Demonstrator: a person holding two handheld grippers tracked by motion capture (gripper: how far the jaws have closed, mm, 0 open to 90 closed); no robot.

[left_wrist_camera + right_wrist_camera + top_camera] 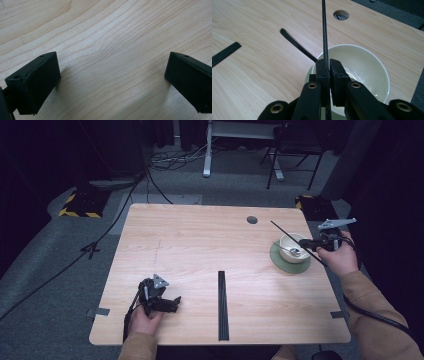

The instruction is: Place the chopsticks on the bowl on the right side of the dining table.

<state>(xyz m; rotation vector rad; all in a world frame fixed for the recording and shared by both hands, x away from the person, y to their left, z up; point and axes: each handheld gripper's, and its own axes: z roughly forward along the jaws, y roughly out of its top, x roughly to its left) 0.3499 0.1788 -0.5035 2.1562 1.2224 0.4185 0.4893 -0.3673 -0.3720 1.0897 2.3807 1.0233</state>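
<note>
A thin black stick (pixel 284 231) slants over a cream bowl (pixel 288 238) that stands on a green saucer (pixel 278 261) at the table's right side. My right gripper (pixel 307 243) is shut on this stick; in the right gripper view the stick (pixel 323 30) runs straight up from between the pads of the right gripper (pixel 329 63), above the bowl (pixel 367 65). A spoon (pixel 295 252) lies in the bowl, and its dark handle (pixel 297 45) sticks out to the left. My left gripper (pixel 172 304) rests on the table at the lower left, and the jaws of the left gripper (pixel 112 75) stand wide apart over bare wood.
A black strip of sticks (pixel 222 305) lies lengthwise at the table's front middle, with its end (pixel 224 53) in the right gripper view. A round cable hole (pixel 252 219) sits near the far edge. Beyond the table (pixel 200 235) are cables and desk and chair legs.
</note>
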